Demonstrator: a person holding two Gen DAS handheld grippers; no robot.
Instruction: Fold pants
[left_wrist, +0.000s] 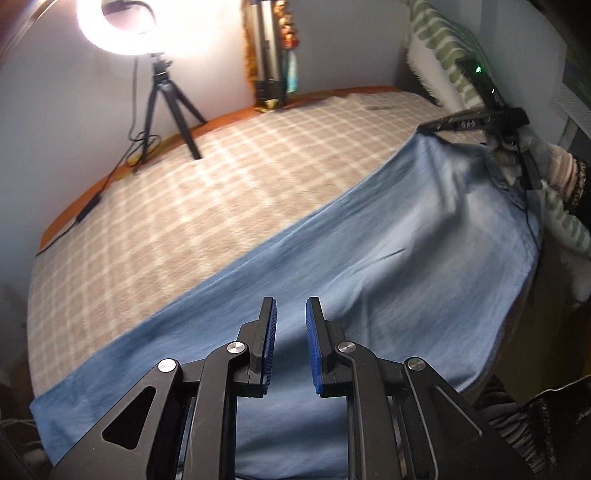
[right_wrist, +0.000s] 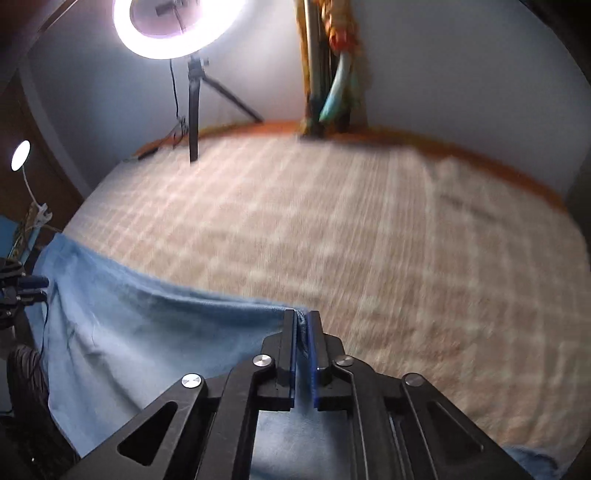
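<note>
The blue pants (left_wrist: 369, 258) lie along the near side of a bed covered with a beige checked blanket (left_wrist: 207, 192). In the left wrist view the fabric runs as a long diagonal band from the lower left to the upper right, and its far end is lifted off the blanket.

The right gripper (right_wrist: 303, 325) has its jaws pressed nearly together on an upper edge of the pants (right_wrist: 155, 332), with fabric bunched between the blue pads (right_wrist: 314, 354). From this pinch point the cloth hangs down and to the left. The same gripper appears in the left wrist view as a dark tool (left_wrist: 476, 120) at the raised end of the garment.

The left gripper (left_wrist: 290, 314) sits over the lower part of the pants. Its jaws stand apart with a clear gap, and nothing is held between them.

A lit ring light (left_wrist: 125, 22) on a black tripod (left_wrist: 166, 103) stands at the far edge of the bed against a pale wall (right_wrist: 461, 74). A striped green and white cloth (left_wrist: 443, 40) lies at the right of the left wrist view.
</note>
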